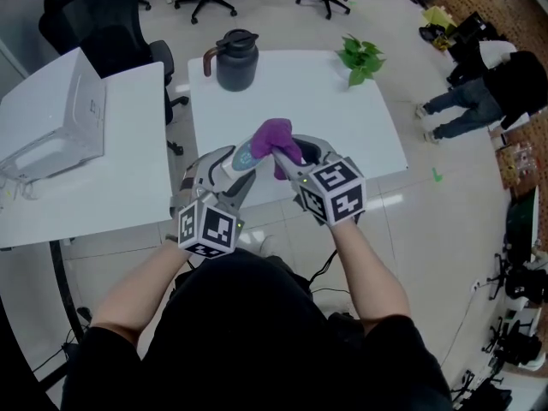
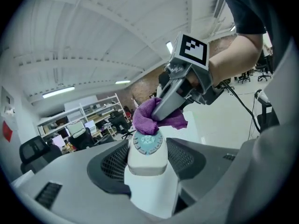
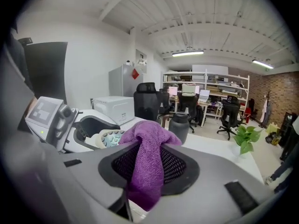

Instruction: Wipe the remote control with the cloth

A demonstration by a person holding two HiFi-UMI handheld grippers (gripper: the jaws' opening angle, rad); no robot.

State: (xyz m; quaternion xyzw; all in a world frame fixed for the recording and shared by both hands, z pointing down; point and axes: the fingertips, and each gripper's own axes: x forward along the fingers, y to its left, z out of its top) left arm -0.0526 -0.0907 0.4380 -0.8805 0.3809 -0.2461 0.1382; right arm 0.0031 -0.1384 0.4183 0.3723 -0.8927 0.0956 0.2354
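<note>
Bright, even light comes from ceiling strip lamps (image 3: 188,53), leaving only soft shadow under the white table (image 1: 360,127) and faint glare on the floor (image 1: 396,204) beside it. Both gripper views bulge fisheye-fashion with dark corners; the weave of the cloth (image 3: 149,157) looks sharp.

The table (image 1: 325,114) is mostly bare, so its middle and right side are open to reach across. A jug (image 1: 236,60) stands at the far left edge and a plant (image 1: 360,58) at the far right corner, with room between them. Over the near edge the left gripper (image 1: 229,171), holding the remote (image 1: 244,154), and the right gripper (image 1: 288,153), holding the cloth (image 1: 274,135), crowd close together. A narrow gap parts the table from a desk (image 1: 128,178) on the left, which bears a printer (image 1: 51,114).
</note>
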